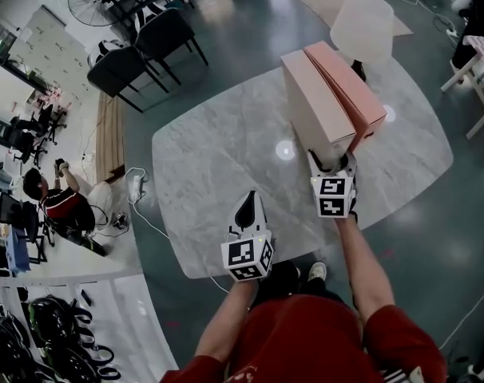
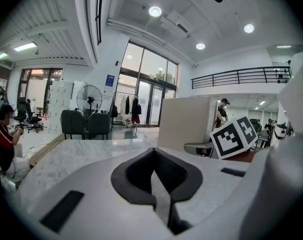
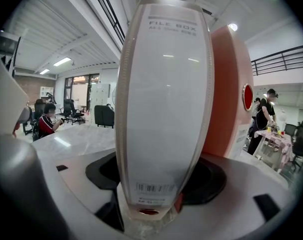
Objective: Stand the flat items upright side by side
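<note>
While the left gripper (image 1: 247, 202) is clenched empty, right gripper (image 1: 332, 163) grasps a file box (image 3: 164, 99), near end obscured.

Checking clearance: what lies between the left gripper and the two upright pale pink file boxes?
Only bare grey marble table separates the left gripper from the file boxes, in head and left gripper views.

The file box (image 1: 315, 106) is shown in pale pink with a white spine, the second box (image 1: 355, 94) in salmon, the table (image 1: 218, 166) in grey-veined marble, and the right gripper (image 1: 331, 163) is marked with black-and-white squares.
</note>
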`<state>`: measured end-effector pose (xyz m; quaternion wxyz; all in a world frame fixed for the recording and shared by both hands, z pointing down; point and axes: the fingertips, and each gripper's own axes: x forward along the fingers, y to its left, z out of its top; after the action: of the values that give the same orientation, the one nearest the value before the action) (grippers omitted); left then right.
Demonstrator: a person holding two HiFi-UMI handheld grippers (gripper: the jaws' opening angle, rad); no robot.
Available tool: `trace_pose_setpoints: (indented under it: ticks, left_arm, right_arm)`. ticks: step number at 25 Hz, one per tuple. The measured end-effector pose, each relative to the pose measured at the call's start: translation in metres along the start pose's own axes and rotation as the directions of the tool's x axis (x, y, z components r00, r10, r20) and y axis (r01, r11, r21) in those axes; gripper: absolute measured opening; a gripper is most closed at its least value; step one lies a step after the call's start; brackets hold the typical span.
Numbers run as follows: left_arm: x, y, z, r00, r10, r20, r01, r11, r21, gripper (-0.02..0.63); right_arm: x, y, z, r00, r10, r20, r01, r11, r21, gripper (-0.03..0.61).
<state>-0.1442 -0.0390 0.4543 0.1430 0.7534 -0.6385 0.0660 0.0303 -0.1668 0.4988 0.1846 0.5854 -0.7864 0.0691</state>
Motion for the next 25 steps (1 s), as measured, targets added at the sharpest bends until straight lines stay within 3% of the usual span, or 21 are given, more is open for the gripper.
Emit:
trace_pose_setpoints:
  ticks: [25]
  left_arm:
    - [-0.007,-0.011,0.002,1.000,-0.017,0.023,0.017,1.000,0.004,0.003]
  right_arm:
    - [-0.055,0.004,-0.001,0.997,-0.064,0.042,0.065,0.998,-0.022,0.324]
